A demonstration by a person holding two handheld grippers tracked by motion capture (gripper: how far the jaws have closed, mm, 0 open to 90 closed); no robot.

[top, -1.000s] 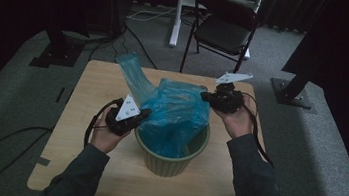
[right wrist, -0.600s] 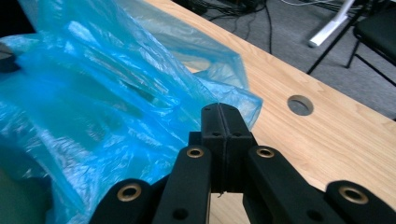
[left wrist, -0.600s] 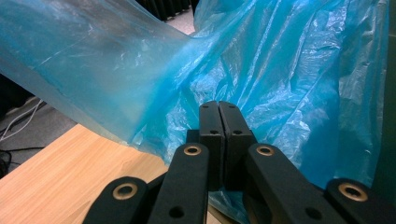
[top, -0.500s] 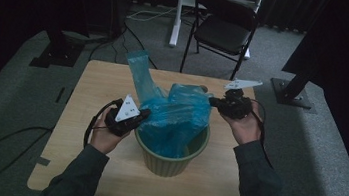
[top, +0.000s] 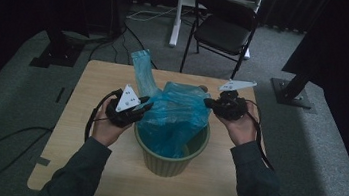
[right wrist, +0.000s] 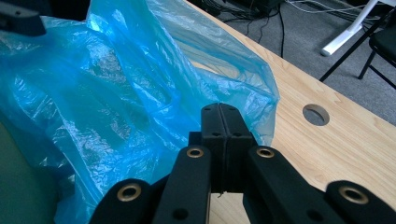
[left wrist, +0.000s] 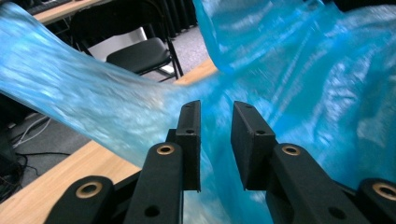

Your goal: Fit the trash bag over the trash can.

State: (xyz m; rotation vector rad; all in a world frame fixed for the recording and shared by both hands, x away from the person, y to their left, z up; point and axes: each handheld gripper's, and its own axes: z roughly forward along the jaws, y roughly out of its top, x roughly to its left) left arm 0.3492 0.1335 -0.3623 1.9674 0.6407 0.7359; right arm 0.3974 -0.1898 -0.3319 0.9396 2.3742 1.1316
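1. At the left gripper [top: 133,109], the jaws stand parted with a clear gap; they have just been opening, and in the left gripper view the blue plastic bag [left wrist: 327,84] lies behind and under the tips, with film in the gap but neither pad pressing on it. I judge this side of the bag's mouth as just let go.
2. Just ahead of those jaws, a long flap of the bag [top: 143,71] stands up and away over the table [top: 94,75], loose and not yet pulled over the rim.
3. Between the two tools sits the green bin [top: 170,158], with the bag pushed down into it and bunched high above its rim.
4. At the right gripper [top: 208,102], the jaws are pressed flat together with no gap. The bag's edge [right wrist: 252,88] runs in right at the tips, so I take it as pinched there, though the film between the pads is hidden.
5. Step in hand, as I read it: lining the bin, mouth being spread.
6. Next move calls for the left tool to retake the loose flap and draw it outward and down over the near rim while the right holds.
7. Both forearms reach forward, hands level, tools pointing inward at the bag.
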